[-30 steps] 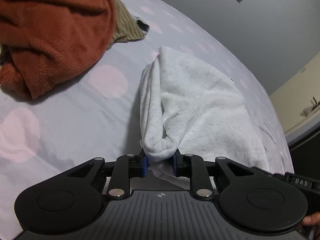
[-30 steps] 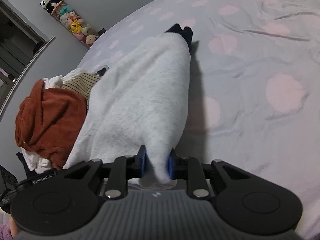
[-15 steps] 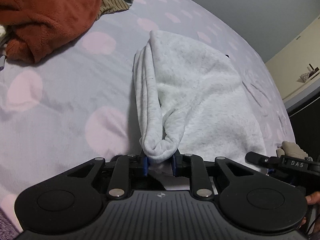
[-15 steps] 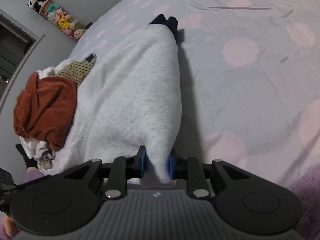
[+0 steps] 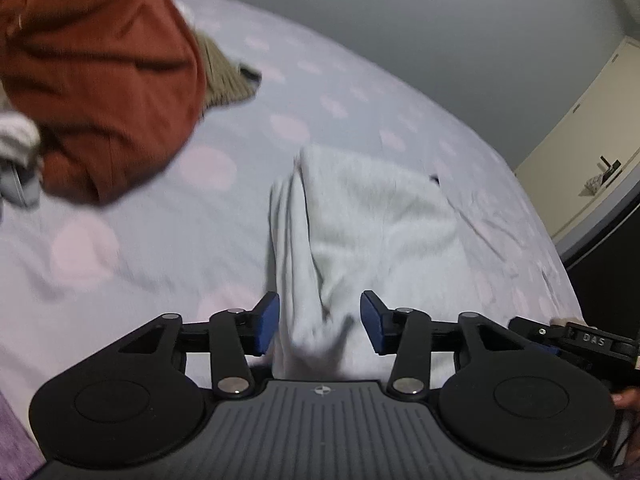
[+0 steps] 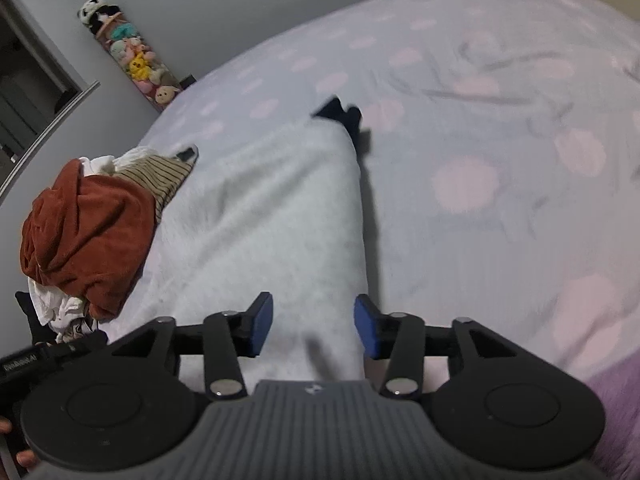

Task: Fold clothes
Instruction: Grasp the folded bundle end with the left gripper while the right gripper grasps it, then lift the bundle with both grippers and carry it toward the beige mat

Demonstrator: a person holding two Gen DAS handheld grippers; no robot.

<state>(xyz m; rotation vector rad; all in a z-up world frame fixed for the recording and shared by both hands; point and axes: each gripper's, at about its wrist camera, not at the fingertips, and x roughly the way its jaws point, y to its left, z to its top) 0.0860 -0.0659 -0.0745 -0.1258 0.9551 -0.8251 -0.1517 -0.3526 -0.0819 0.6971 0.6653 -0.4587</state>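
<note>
grey garment (image 5: 372, 232) edge lies between just-opened left gripper (image 5: 319, 322) jaws.

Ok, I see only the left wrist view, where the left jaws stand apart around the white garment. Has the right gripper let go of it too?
Observer: Yes. The right gripper has just been opening its jaws; the white garment lies between the pads, but they do not press on it.
Operator: What is at the far end of the garment on that side?
Observer: A dark cloth item sticks out from under the far corner.
Operator: Is anything against the wall there?
Observer: A column of plush toys is against the wall, beyond the bed.
</note>
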